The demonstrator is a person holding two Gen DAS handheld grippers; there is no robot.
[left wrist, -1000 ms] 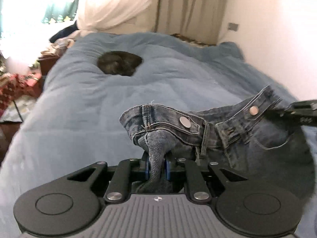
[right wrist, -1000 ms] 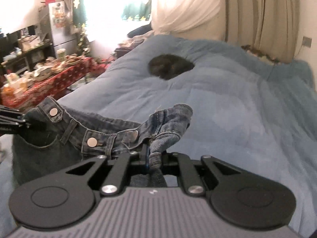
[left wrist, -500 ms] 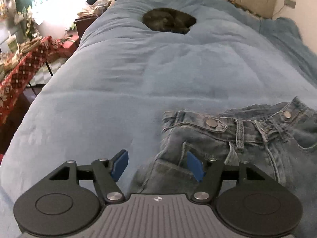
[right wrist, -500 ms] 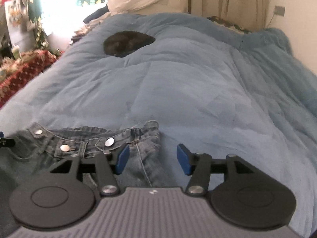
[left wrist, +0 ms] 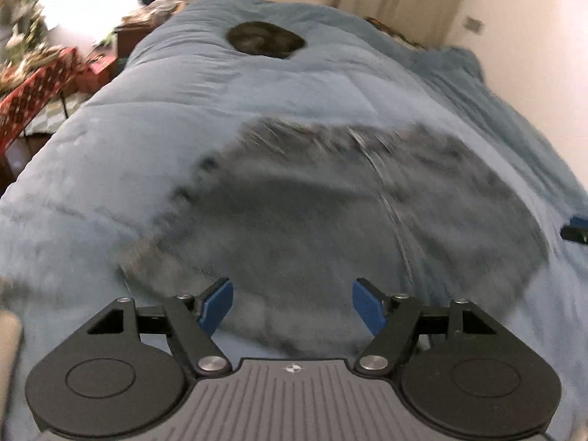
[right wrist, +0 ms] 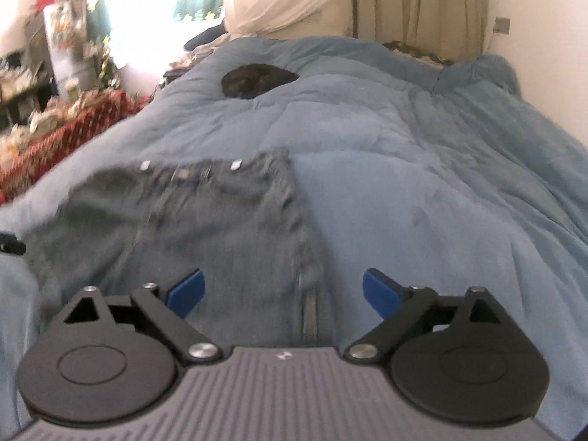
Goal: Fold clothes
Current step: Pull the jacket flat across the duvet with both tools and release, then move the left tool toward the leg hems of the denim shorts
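A pair of blue jeans (left wrist: 330,213) lies flat on the blue duvet (left wrist: 128,139), waistband away from me, blurred by motion. My left gripper (left wrist: 293,307) hovers over the near part of the jeans, its jaws opening wide, nothing pinched between the blue pads. In the right wrist view the jeans (right wrist: 205,220) lie left of centre, metal buttons along the waistband. My right gripper (right wrist: 283,292) stands over the right edge of the jeans, jaws opening very wide, nothing gripped. The other gripper's tip shows at each frame's side edge.
A dark round bundle (left wrist: 266,39) rests on the far part of the duvet (right wrist: 422,154). A table with a red patterned cloth (right wrist: 58,136) and clutter stands left of the bed. Curtains (right wrist: 415,3) and a wall close off the back and right.
Both grippers held the jeans' waistband corners up a second ago. They have let go, the jeans dropped flat on the duvet, and both grippers pulled back toward me with jaws spreading.
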